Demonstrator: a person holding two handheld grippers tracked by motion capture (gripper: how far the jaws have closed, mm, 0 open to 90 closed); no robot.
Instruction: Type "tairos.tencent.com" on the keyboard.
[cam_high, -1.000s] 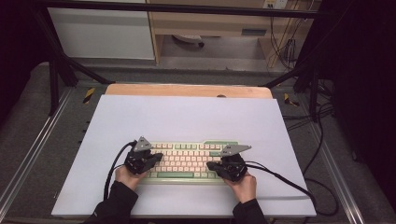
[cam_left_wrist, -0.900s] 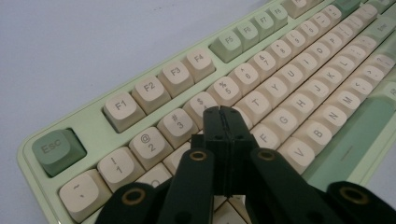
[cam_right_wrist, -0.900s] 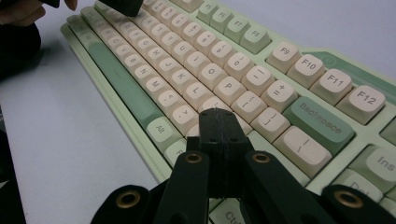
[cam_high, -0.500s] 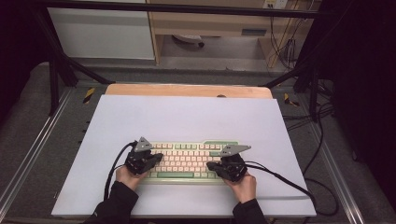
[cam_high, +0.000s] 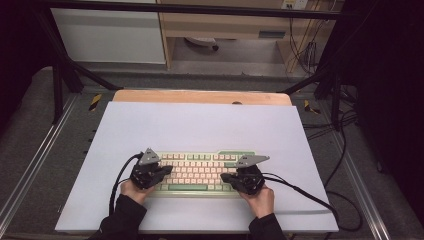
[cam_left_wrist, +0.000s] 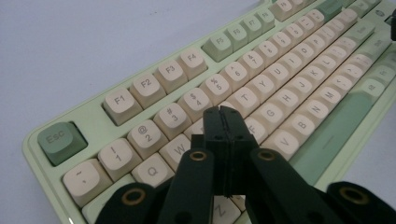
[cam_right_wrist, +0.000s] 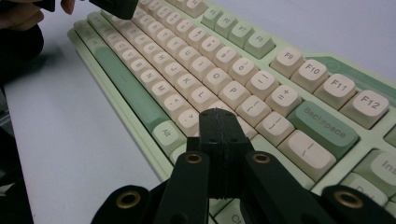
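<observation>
Keyboard (cam_high: 200, 172) sits flat on the lavender mat (cam_high: 200, 125), near the mat's near edge and roughly centred left to right, and we read the work as pressing keys with jaw tips. We see the left gripper (cam_high: 159, 171) over the keyboard's left end and the right gripper (cam_high: 231, 178) over its right end, each in a hand coming from the near side. In the left gripper view the jaws are clenched together with nothing between them, tips over the letter keys near the W and E; in the right gripper view the jaws are likewise clenched and empty, tips by the punctuation keys right of L. Whether either tip is actually pushing a key down we cannot tell, the jaws hide the contact. No screen or text shows, so we judge progress as unknown, typing in hand. Room: wide bare mat far of the keyboard and to both sides; wooden table edge (cam_high: 200, 96) lies well beyond; the near strip is tight and cables trail there.
</observation>
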